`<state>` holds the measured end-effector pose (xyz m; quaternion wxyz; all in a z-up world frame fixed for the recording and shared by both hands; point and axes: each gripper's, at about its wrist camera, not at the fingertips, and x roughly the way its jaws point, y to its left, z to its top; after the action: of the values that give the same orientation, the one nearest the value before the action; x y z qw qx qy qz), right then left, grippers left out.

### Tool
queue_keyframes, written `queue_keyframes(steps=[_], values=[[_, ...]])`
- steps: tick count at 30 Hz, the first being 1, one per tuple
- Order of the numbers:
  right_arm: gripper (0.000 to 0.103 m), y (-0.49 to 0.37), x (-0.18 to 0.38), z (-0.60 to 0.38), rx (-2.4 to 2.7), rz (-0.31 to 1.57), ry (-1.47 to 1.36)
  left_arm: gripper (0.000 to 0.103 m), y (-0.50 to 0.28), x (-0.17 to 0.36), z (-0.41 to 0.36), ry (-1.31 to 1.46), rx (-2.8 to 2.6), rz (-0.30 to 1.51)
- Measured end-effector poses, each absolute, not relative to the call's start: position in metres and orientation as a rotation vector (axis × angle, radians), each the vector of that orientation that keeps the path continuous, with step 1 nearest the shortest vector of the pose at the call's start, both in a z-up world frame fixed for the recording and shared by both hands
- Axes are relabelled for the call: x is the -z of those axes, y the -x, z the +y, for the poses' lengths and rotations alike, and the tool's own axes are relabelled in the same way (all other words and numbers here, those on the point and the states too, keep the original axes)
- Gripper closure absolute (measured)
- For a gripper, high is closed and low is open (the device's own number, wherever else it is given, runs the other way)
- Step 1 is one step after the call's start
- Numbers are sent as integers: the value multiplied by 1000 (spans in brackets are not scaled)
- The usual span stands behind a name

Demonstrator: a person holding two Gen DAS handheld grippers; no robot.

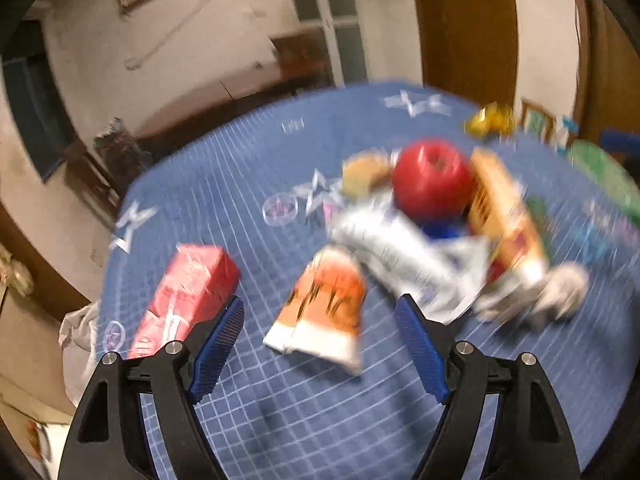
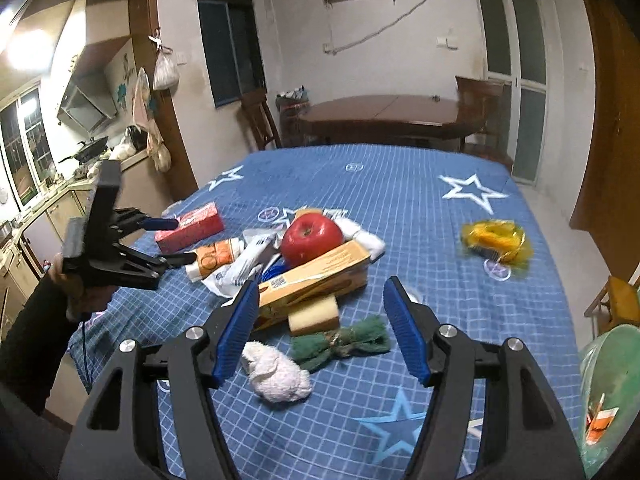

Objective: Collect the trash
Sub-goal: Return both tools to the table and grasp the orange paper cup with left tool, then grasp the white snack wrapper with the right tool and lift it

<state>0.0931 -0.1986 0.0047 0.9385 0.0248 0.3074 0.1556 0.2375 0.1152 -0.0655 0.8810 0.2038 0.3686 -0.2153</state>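
Trash lies heaped on the blue checked tablecloth (image 2: 400, 200): an orange-and-white packet (image 1: 324, 312), a silver wrapper (image 1: 400, 248), a tan carton (image 2: 316, 276), a yellow sponge (image 2: 314, 318) and a red box (image 2: 190, 228), around a red apple (image 2: 312, 240). My left gripper (image 1: 320, 308) is open just above the orange packet, with the red box (image 1: 188, 292) beside its left finger. From the right wrist it shows as a black gripper (image 2: 172, 242) held by a hand in a dark sleeve. My right gripper (image 2: 322, 292) stands open over the carton and sponge, touching neither.
A green cloth (image 2: 340, 342) and a white cloth (image 2: 276, 372) lie near the right gripper. A yellow wrapper (image 2: 496, 240) sits apart at the right. A green bag (image 2: 608, 392) hangs at the table's right edge. Beyond are a wooden table (image 2: 384, 114) and chairs.
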Motion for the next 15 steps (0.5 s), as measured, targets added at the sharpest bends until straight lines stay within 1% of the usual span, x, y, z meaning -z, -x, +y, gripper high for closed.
queue_keyframes(steps=[3, 6, 7, 9, 10, 11, 15], values=[[39, -95, -2, -188, -307, 653, -52, 24, -258, 91, 116, -455, 466, 827], [39, -98, 1, -179, -302, 671, -48, 25, -265, 105, 101, -487, 495, 838], [39, -99, 1, -177, -302, 676, -44, 27, -267, 108, 98, -494, 501, 839], [39, -101, 3, -172, -303, 683, -31, 42, -269, 107, 99, -468, 525, 838], [39, -102, 2, -169, -304, 684, -24, 56, -270, 108, 99, -461, 527, 842], [39, -103, 1, -165, -311, 685, -17, 58, -268, 107, 100, -465, 509, 837], [39, -112, -4, -145, -367, 685, 17, 59, -243, 100, 114, -423, 455, 812]])
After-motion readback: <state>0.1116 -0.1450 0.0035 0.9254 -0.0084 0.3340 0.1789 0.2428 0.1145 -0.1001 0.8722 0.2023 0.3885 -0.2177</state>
